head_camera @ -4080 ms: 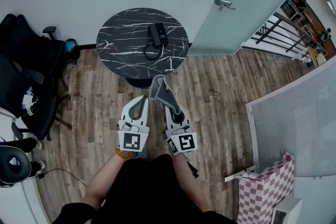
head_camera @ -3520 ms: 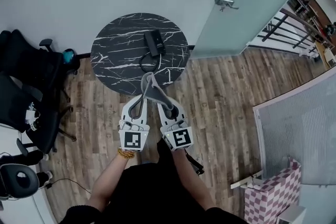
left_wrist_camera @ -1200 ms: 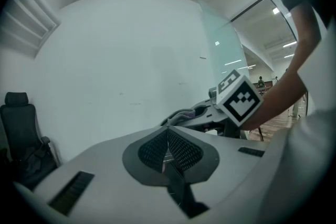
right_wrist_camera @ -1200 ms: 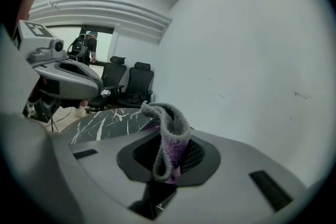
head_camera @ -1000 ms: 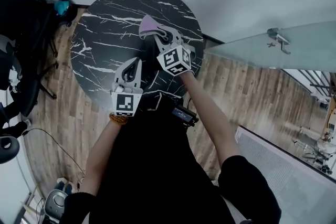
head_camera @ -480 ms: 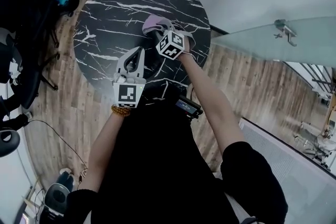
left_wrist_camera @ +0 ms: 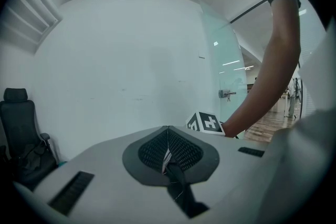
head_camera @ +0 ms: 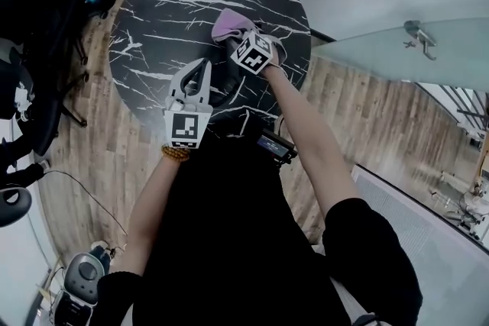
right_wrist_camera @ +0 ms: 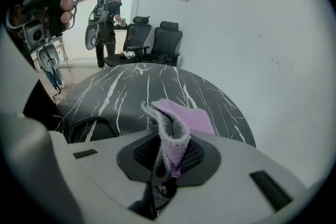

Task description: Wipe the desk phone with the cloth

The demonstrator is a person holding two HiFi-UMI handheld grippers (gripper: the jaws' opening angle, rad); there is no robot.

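Clamping a fold of the purple-and-grey cloth (right_wrist_camera: 178,123) between its closed jaws, your right hand-held gripper (right_wrist_camera: 169,157) hangs low over the round black marble desk (head_camera: 168,4); the free end of the cloth droops forward toward the desk top, though no view shows for certain whether it touches. Your left hand-held gripper (left_wrist_camera: 168,147) has its jaws pressed together on nothing; it points at the bare wall, idle, near the desk's nearer edge. The desk phone (head_camera: 220,90) shows in the head view only as a dark shape between the two grippers, partly beneath your right one; its coiled cord (right_wrist_camera: 88,124) lies on the desk just left of the cloth in the right gripper view (keypad and handset cannot be made out).

I judge that you are at the very start of the wipe: cloth gripped and close by the phone, no stroke clearly under way. The next move calls for settling the cloth flat onto the phone's top and drawing it across with light pressure; mind the cord, which could snag; your left gripper could steady the phone's body if it slides.
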